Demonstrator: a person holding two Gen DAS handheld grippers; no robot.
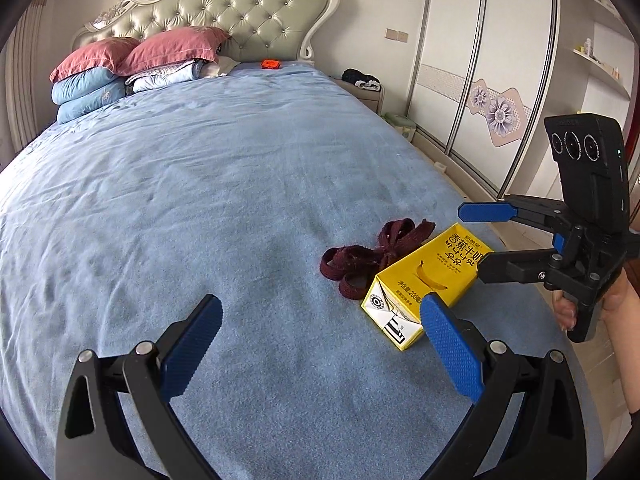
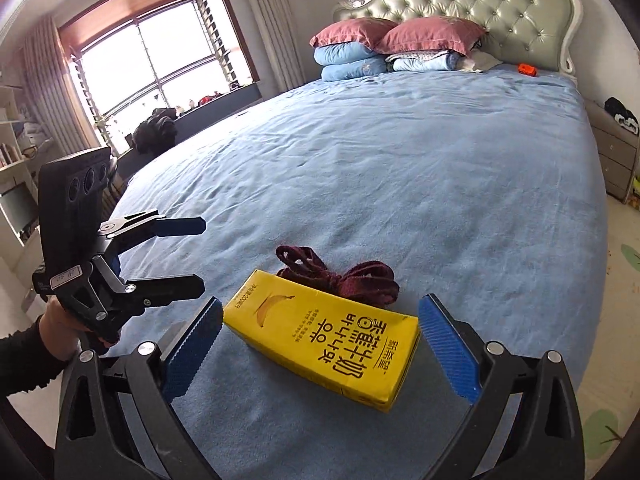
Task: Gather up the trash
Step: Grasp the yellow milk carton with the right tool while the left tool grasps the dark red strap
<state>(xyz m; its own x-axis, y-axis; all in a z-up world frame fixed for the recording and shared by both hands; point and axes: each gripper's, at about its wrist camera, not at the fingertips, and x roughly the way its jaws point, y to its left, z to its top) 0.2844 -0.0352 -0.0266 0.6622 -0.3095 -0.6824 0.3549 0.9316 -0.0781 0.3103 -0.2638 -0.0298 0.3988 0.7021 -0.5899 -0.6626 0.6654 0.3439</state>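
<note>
Both cams sit low at the foot end of the bed (image 1: 200, 184), looking up it toward the headboard (image 2: 472, 8). Left cam has the carton (image 1: 424, 280) off to its right; right cam is right on top of it (image 2: 320, 328). Both catch carton, pillows (image 1: 132, 60) and each other's gripper.

- Wide bed under a rumpled blue velvety sheet (image 1: 200, 184).
- Yellow banana-milk carton (image 2: 320, 330) at 5 o'clock, lying flat.
- Dark red fabric strap (image 2: 340, 274) touching the carton.
- Pink and blue pillows (image 1: 100, 72) at 11 o'clock.
</note>
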